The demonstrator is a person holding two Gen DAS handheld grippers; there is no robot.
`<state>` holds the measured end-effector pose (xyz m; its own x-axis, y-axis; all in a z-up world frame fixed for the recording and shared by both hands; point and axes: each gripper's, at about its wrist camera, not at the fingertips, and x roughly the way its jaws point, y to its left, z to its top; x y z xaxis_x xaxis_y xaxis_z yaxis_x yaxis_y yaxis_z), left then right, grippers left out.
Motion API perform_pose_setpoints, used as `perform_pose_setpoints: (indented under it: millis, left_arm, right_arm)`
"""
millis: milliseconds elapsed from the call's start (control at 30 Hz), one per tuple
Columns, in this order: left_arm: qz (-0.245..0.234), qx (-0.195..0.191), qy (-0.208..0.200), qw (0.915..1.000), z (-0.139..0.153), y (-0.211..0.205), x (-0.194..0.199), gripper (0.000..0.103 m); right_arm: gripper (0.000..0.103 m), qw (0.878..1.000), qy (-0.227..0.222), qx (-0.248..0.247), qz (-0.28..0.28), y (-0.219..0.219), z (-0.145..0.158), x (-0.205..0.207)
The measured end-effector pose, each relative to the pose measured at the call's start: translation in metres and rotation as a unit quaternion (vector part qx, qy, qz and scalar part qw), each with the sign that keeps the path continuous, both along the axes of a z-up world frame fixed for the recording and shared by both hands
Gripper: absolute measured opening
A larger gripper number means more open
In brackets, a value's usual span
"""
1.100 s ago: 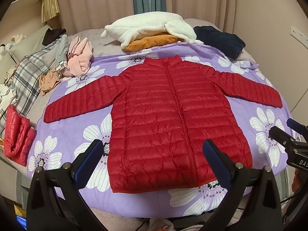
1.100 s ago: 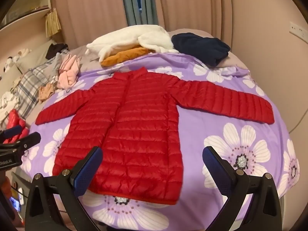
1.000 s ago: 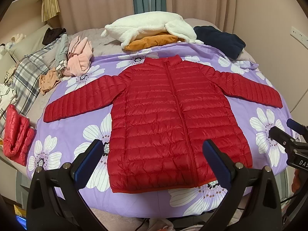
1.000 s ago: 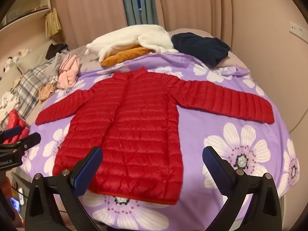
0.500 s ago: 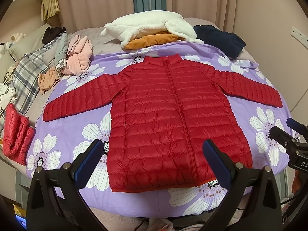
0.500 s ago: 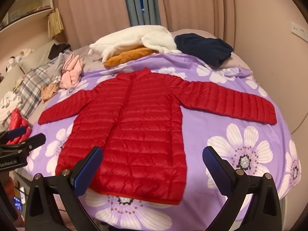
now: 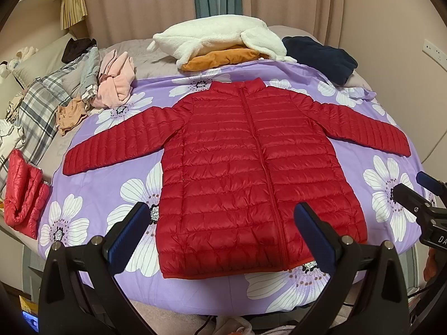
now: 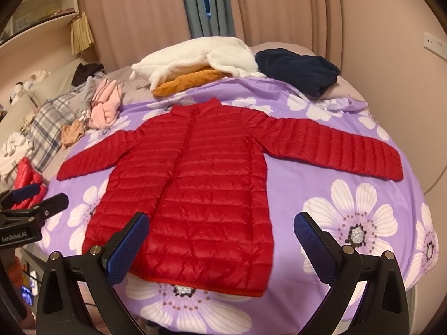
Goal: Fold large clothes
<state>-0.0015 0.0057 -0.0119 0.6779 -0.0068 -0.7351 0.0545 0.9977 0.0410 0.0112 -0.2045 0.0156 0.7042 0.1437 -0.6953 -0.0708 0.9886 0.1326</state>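
A red quilted puffer jacket [image 7: 251, 173] lies flat and zipped on a purple floral sheet [image 7: 120, 192], both sleeves spread outward; it also shows in the right wrist view [image 8: 201, 189]. My left gripper [image 7: 223, 237] is open and empty, held above the jacket's hem at the bed's near edge. My right gripper [image 8: 223, 243] is open and empty, above the hem's right side. Each gripper shows at the edge of the other's view.
A folded red puffer [image 7: 23, 187] lies at the left bed edge. White fleece [image 7: 215, 39], an orange garment [image 7: 220, 57] and a navy garment [image 7: 321, 55] sit at the far side. Pink clothes [image 7: 114, 81] and a plaid blanket [image 7: 36, 111] lie at the left.
The right gripper has shifted slightly, so the jacket sits a little more to the right and lower in its view. The left gripper and the jacket have hardly moved.
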Motion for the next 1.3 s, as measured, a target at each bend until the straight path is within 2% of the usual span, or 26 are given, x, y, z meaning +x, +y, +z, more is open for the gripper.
perform_pose_setpoints:
  millis: [233,400,633,1300]
  left_arm:
    - [0.000,-0.002,0.000,1.0000,0.0008,0.0000,0.0001,0.103]
    - [0.000,0.002,-0.002,1.0000,0.0014,0.0008,0.0002,0.103]
    - [0.001,-0.001,-0.010,1.0000,0.0030,0.0066,0.0000,0.103]
    - [0.004,-0.002,0.007,1.0000,0.0035,0.0079,0.0011,0.103]
  right_arm:
    - [0.102,1.000,0.005,-0.006,0.002,0.0010,-0.0008,0.0009]
    - [0.102,1.000,-0.002,0.009,0.004,0.0010,0.0005,-0.0007]
    - [0.102,1.000,0.006,-0.008,0.004,0.0026,-0.0006,0.0005]
    - [0.102,1.000,0.007,-0.010,0.002,0.0043,-0.0002,0.0010]
